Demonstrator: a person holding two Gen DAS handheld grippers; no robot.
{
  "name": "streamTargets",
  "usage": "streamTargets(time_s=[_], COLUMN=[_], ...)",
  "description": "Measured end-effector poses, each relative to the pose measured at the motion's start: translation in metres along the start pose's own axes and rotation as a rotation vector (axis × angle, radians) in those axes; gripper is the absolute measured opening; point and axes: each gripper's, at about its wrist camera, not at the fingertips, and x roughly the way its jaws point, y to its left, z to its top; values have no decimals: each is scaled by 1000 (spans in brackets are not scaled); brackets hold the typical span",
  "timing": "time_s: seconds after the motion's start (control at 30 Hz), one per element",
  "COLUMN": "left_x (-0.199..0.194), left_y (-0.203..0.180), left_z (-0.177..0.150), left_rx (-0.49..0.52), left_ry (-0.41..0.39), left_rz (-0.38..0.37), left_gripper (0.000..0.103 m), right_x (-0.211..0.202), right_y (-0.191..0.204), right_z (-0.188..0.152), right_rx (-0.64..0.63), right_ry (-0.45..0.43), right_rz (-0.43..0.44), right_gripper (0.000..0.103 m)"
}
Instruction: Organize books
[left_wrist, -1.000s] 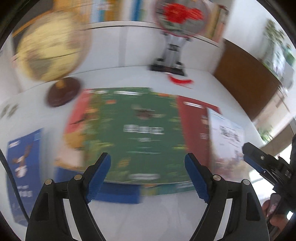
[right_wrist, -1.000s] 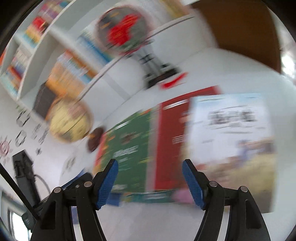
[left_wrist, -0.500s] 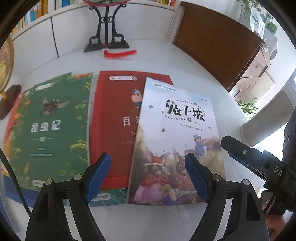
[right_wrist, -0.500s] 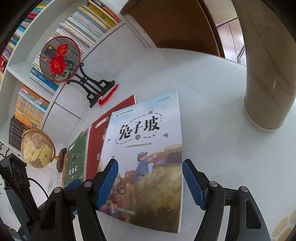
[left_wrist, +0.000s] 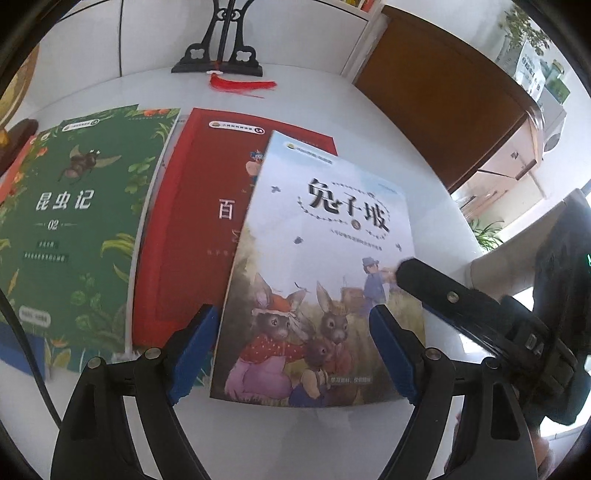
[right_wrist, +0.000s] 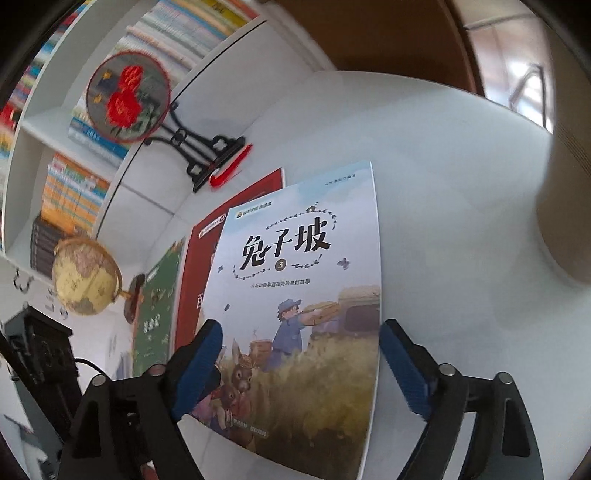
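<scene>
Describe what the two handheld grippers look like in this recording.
Both match: the left gripper and right gripper have black plastic fingers with silver rivets and ribbed blue pads. A thin black cable runs past the left gripper. The right one's body shows white lettering, unreadable. No sleeve is identifiable.

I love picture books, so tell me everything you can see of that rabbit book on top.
The rabbit book is a thin, glossy paperback lying flat and face up on the white table, its left part overlapping the red book. The cover shows a pale blue sky, black Chinese title, a circled 3, dressed rabbits and a figure in blue in a golden field. It lies slightly askew. Neither gripper presses on it.
</scene>
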Motion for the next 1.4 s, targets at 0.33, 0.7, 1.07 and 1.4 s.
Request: streamTargets(time_s=[0.33, 0.7, 1.07, 1.4], left_x=[-23, -15, -25, -28], left_y=[31, 39, 66, 79], left_z=[-35, -27, -37, -42], left_rx=[-84, -95, -135, -144], left_ry=[29, 3, 4, -1], left_rz=[81, 103, 139, 150], left_gripper=[81, 62, 47, 47], right_x=[27, 8, 5, -6], right_y=[28, 2, -8, -14], right_z=[-4, -13, -34, -54], right_rx=[-187, -164, -82, -148], right_ry=[124, 162, 209, 242], right_rz=[152, 250, 351, 485], right_gripper=[92, 89, 57, 34])
